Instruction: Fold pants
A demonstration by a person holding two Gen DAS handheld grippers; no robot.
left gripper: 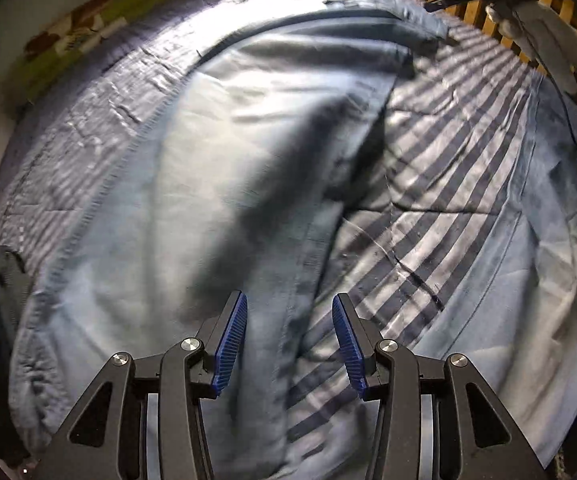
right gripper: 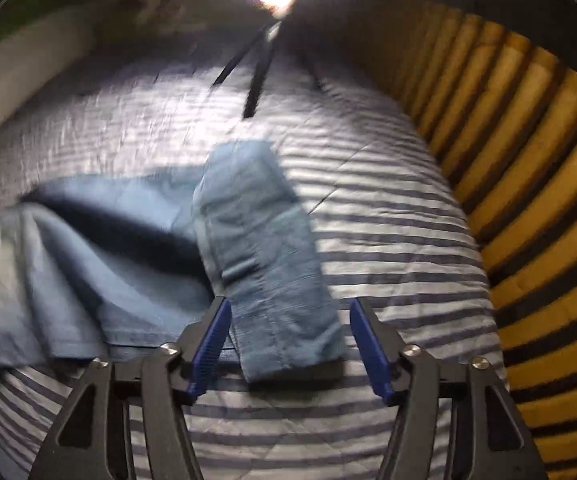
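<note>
Blue-grey pants point(left gripper: 176, 208) lie rumpled on a striped bedspread point(left gripper: 448, 168), one leg point(right gripper: 264, 248) folded over; left gripper point(left gripper: 290, 344) and right gripper point(right gripper: 290, 346) jaws apart, empty.

Matt light-blue cloth pants point(left gripper: 192, 208) on a striped quilted bedspread point(left gripper: 440, 184); ribbed blue plastic pads point(right gripper: 208, 340)

Light blue pants point(right gripper: 264, 240) on a grey-and-navy striped quilt point(right gripper: 388, 208); orange slatted wall point(right gripper: 528, 160)
</note>
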